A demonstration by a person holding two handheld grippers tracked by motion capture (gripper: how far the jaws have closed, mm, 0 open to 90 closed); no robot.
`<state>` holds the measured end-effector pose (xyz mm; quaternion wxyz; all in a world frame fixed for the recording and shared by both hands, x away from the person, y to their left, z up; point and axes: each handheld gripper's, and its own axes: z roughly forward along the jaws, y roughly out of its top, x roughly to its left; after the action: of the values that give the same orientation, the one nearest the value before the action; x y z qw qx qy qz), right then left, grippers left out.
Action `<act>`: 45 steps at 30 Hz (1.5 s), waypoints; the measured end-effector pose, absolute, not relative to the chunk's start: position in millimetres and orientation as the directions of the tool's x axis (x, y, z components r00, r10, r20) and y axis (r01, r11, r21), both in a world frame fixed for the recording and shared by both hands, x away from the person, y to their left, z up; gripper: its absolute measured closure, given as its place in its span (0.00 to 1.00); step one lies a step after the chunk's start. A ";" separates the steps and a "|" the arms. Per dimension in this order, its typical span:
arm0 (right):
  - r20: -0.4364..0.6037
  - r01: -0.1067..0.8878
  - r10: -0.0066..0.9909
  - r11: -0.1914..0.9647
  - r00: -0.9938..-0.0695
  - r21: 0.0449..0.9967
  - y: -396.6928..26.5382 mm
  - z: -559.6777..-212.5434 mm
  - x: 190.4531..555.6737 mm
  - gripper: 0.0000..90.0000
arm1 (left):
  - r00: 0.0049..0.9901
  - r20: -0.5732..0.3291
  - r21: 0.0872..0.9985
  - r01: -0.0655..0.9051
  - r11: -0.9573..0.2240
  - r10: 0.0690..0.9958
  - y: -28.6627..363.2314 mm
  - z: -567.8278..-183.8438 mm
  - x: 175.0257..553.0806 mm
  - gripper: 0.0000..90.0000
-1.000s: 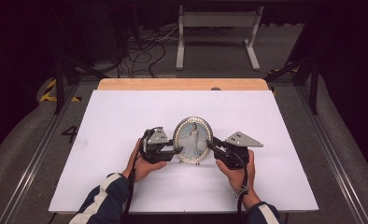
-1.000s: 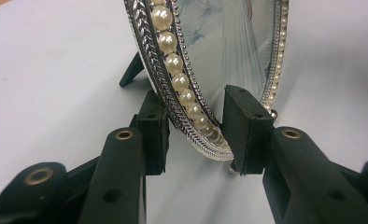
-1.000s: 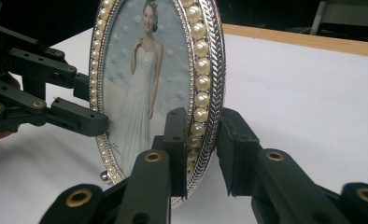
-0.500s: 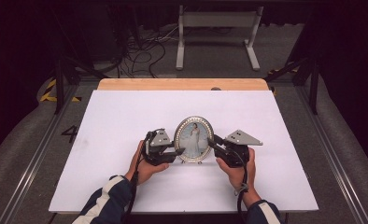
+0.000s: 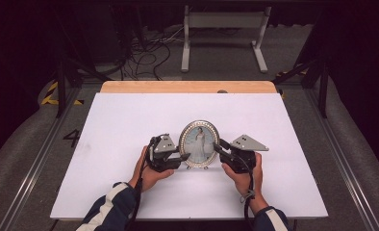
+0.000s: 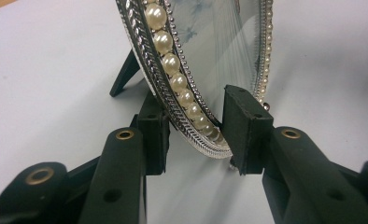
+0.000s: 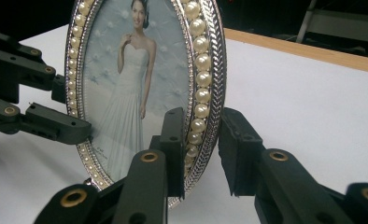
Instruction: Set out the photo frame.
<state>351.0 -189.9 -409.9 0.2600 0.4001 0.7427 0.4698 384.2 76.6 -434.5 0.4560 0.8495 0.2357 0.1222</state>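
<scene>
Two grippers flank an upright oval photo frame on a white table.

The frame stands near the middle of the table, propped on its rear leg, its pearl-trimmed rim facing the person. The left gripper straddles the frame's lower left rim, one pad behind and one in front; a gap shows at the front pad, so whether it clamps cannot be told. The right gripper straddles the lower right rim the same way, grip likewise unclear.
</scene>
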 end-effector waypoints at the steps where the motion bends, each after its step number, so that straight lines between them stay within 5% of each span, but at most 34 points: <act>1: -0.011 0.353 0.838 0.241 -0.545 0.904 -189.5 -410.2 350.5 0.80 | 0.859 -0.007 0.834 0.288 -0.471 0.512 76.7 -434.7 384.3 0.69; 29: -0.052 0.349 0.810 0.308 -0.584 0.885 -187.7 -414.6 344.8 0.82 | 0.841 0.042 0.869 0.236 -0.435 0.539 85.6 -430.6 383.2 0.71; 45: -0.128 0.306 0.783 0.380 -0.608 0.873 -195.1 -409.4 341.2 0.76 | 0.845 0.101 0.868 0.183 -0.461 0.526 91.4 -423.7 376.0 0.64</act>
<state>341.2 -195.1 -409.4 0.2741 0.3474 0.7842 0.4349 376.0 91.4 -423.7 0.4740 0.8352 0.2122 0.1809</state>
